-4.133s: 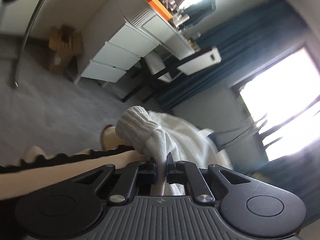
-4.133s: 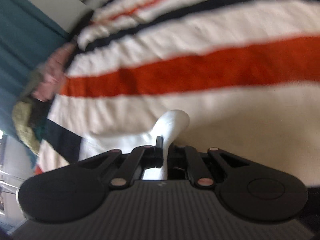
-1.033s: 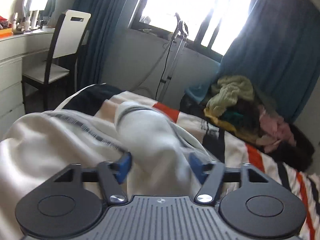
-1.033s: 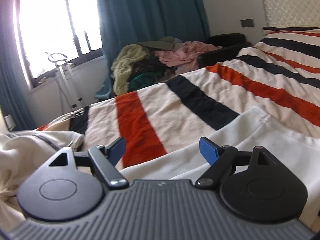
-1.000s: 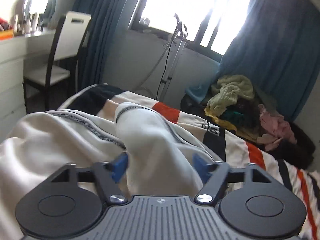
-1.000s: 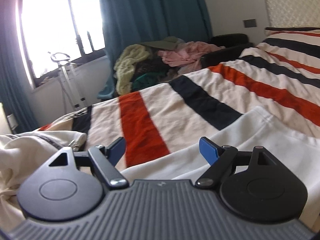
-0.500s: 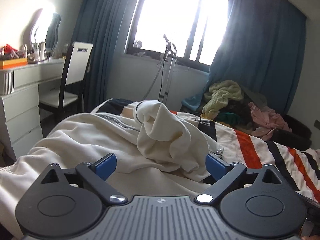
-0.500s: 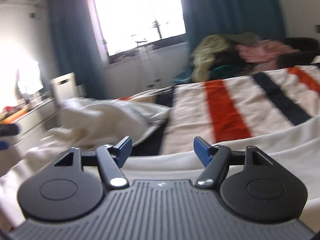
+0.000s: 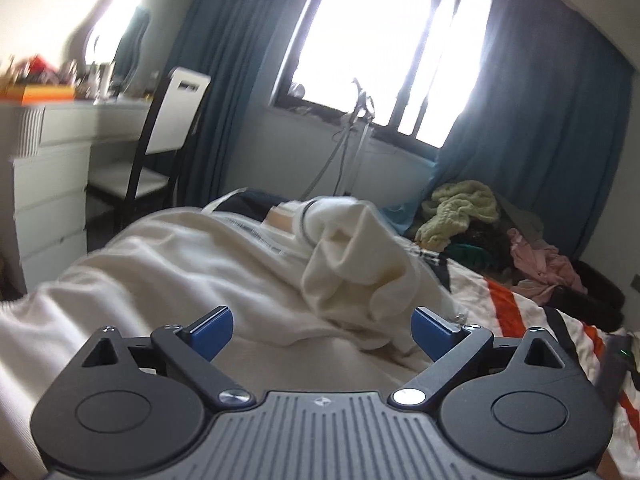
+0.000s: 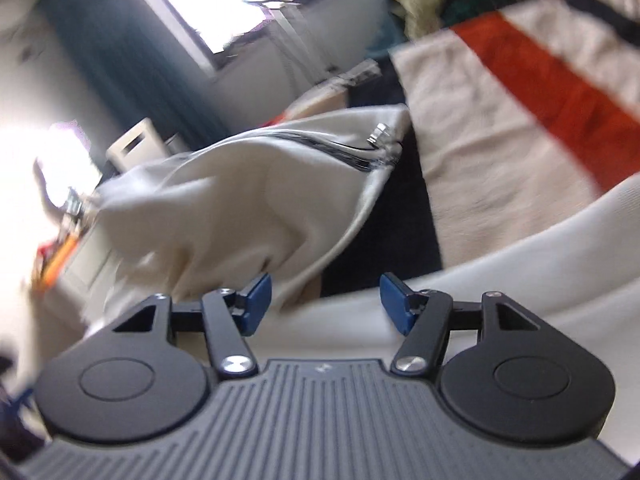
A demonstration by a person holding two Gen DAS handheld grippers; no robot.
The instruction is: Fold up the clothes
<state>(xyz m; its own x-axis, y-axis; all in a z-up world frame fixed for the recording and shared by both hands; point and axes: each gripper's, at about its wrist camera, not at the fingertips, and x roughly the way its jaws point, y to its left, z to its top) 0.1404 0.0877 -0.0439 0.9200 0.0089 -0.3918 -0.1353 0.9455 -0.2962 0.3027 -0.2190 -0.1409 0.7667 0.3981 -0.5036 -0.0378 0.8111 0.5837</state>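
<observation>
home bedroom, striped bed (image 9: pixel 516 312), curtained window (image 9: pixel 384 40), dresser (image 9: pixel 48 184)

**Bunched garment blocked the middle**

In the left wrist view, a rumpled cream garment (image 9: pixel 224 264) rose across the centre, barring the straight path. A chair (image 9: pixel 168 128) and drawers (image 9: pixel 48 200) closed the left. Flat striped bedcover (image 9: pixel 516 312) at lower right lay passable, short of the clothes pile (image 9: pixel 480 216).

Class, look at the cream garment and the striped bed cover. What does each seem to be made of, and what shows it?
Cream garment: probably soft matte knit, thick rounded folds. Striped bed cover: apparently woven cloth, slightly napped, no sheen.
</observation>
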